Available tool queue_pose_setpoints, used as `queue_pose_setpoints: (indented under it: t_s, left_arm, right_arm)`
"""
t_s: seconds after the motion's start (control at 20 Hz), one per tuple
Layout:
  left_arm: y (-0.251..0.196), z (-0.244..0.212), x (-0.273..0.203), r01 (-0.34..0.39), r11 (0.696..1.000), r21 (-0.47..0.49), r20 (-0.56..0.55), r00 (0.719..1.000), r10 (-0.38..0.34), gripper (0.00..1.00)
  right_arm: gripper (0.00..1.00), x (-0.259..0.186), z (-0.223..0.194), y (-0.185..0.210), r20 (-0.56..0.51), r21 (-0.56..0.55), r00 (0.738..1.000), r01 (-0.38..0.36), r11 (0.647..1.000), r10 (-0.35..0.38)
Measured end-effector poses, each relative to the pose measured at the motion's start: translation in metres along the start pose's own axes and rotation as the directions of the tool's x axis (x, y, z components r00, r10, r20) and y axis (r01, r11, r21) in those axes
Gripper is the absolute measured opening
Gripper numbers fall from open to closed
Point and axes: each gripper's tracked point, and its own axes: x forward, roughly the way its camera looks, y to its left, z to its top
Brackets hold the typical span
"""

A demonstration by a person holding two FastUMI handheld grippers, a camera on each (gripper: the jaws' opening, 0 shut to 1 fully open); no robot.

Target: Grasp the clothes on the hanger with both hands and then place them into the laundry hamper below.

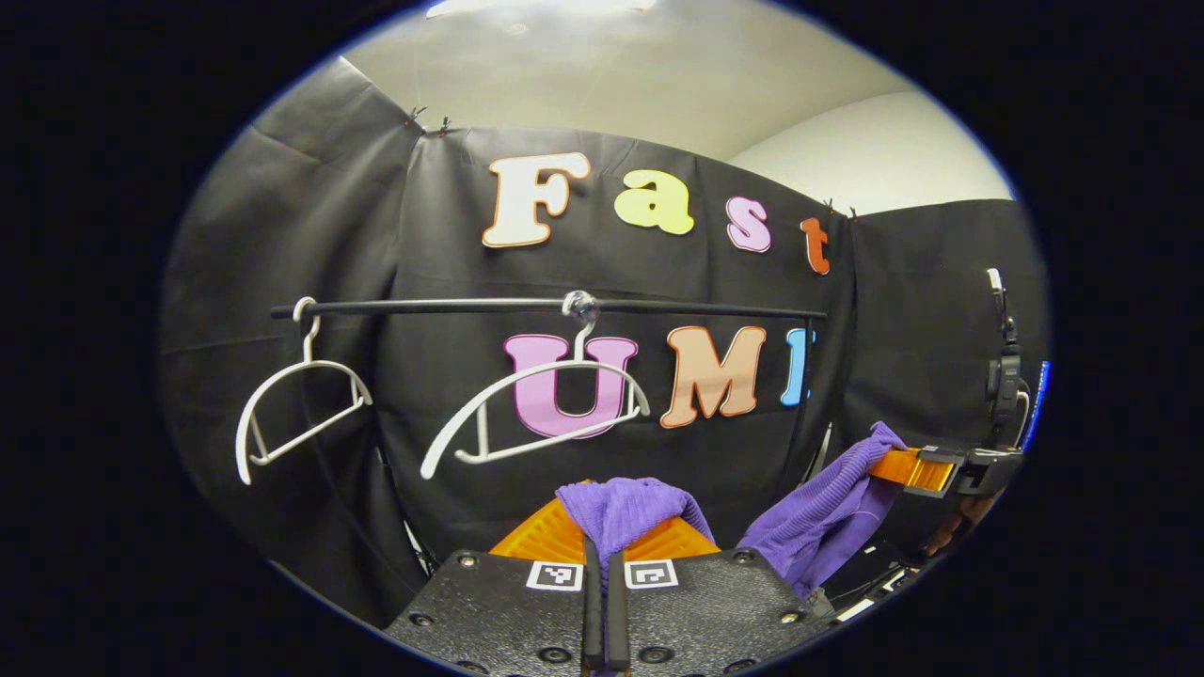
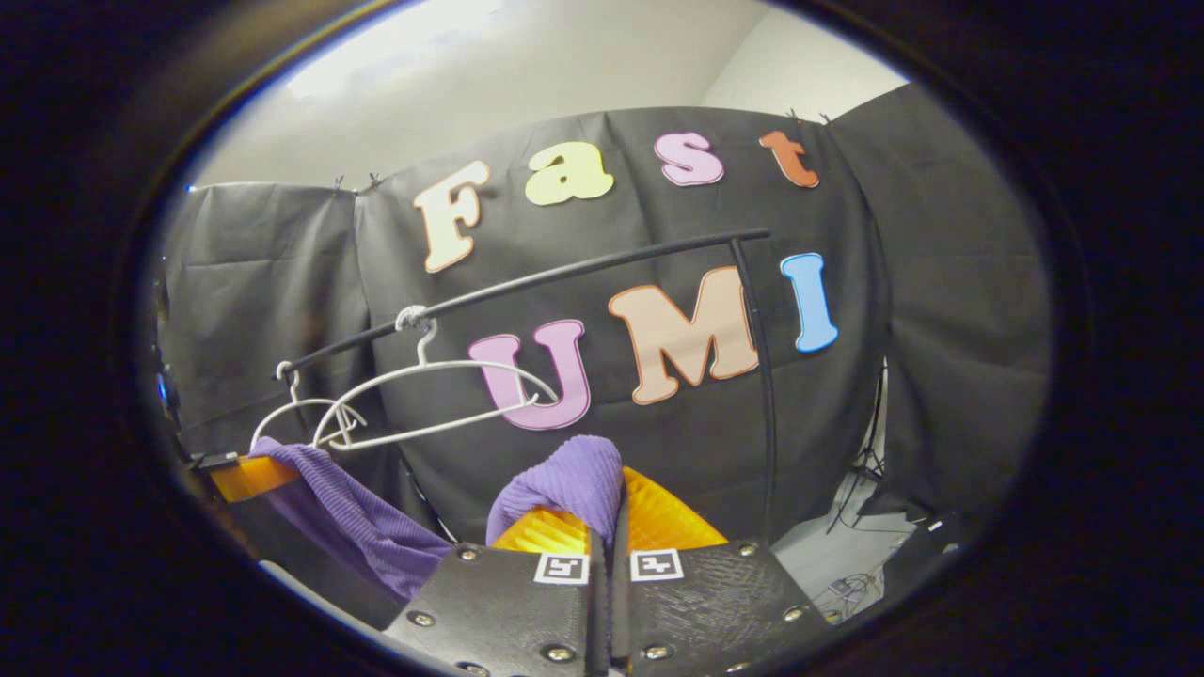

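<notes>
From the left gripper view I have my left gripper (image 1: 604,541) with its fingers pressed together on a fold of the purple knit garment (image 1: 625,512), which bunches up over the fingertips. The same garment drapes off to the right, where the right gripper (image 1: 910,470) pinches its other end (a hand shows just below it, at the edge). Behind, the black rail (image 1: 550,306) carries two white hangers, both bare: the near hanger (image 1: 536,409) at the middle and the far hanger (image 1: 301,400) at the rail's left end.

In the right gripper view the fingers are likewise closed on a purple fold (image 2: 564,489) that humps above them, and the cloth hangs down from the left gripper (image 2: 246,475) at the left edge. The garment is off the hangers, held between the two grippers in front of the rail, sagging between them.
</notes>
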Motion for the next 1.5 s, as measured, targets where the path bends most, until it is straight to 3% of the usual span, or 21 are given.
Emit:
queue_pose_setpoints:
  t_s: [0.45,0.8,1.15,1.45,1.5]
  left_arm:
    - [-0.042,-0.003,0.086,0.07,0.997,-0.024,-0.005,0.998,-0.07,0.02]
    - [-0.054,-0.027,0.142,0.083,0.997,0.0,-0.009,0.996,-0.083,0.02]
    - [-0.047,-0.1,0.185,0.054,0.998,0.038,-0.105,0.993,-0.05,0.02]
    - [-0.024,-0.177,0.21,0.033,0.997,0.072,-0.237,0.971,-0.015,0.03]
    - [-0.019,-0.19,0.213,0.024,0.997,0.067,-0.252,0.968,-0.007,0.02]
  right_arm:
    - [0.02,0.059,0.016,0.007,0.013,0.04,1.0,0.013,0.999,-0.014]
    - [0.02,0.109,-0.006,0.017,-0.041,0.038,0.999,0.003,0.999,-0.001]
    - [0.02,0.155,-0.075,0.012,-0.149,0.051,0.989,0.017,0.999,-0.009]
    - [0.02,0.192,-0.16,0.004,-0.278,0.074,0.96,0.039,0.997,-0.017]
    - [0.07,0.197,-0.174,0.004,-0.298,0.079,0.955,0.041,0.996,-0.016]
